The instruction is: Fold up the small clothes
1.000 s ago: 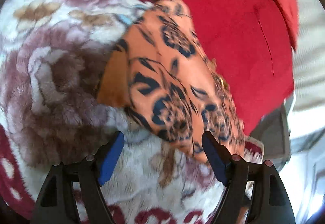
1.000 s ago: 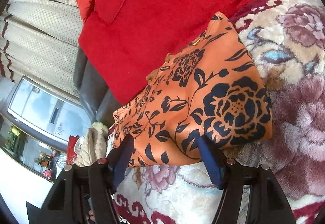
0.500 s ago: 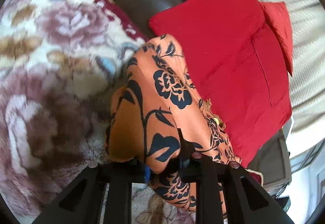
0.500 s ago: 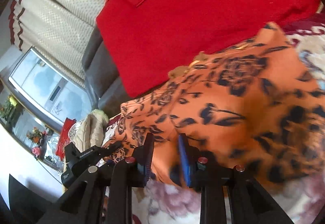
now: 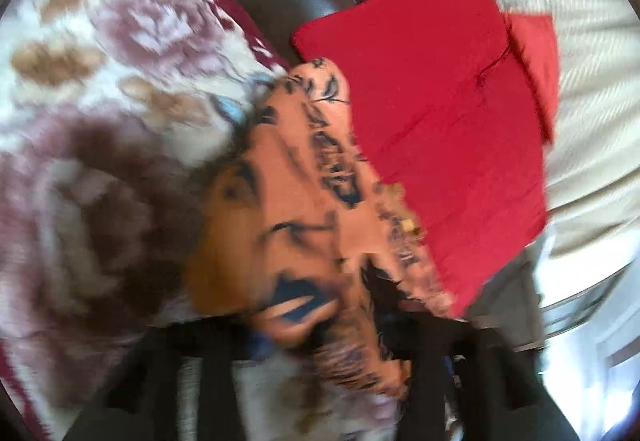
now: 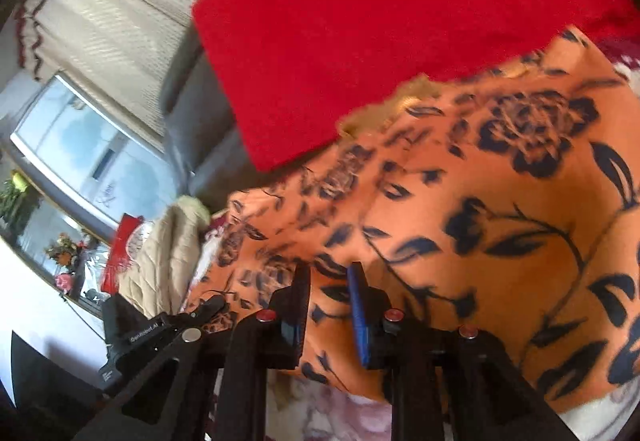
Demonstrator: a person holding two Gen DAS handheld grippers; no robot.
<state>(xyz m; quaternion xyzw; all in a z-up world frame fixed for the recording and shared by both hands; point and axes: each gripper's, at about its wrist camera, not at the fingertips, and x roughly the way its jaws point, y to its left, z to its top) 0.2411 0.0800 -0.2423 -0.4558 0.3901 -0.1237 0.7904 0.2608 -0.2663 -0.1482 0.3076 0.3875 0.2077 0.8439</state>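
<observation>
**Both grippers now hold the orange cloth**

A second ago our jaws stood wide on either side of the near hem. Now the right gripper has its jaws narrowed onto a pinch of the orange flowered cloth, and the left gripper, badly blurred, appears closed on the cloth's near edge too. The cloth lies on the flowered blanket, its far edge against the red cushion, and the near edge has started to rise. We judge the fold is beginning: next, carry the hem over evenly.
</observation>
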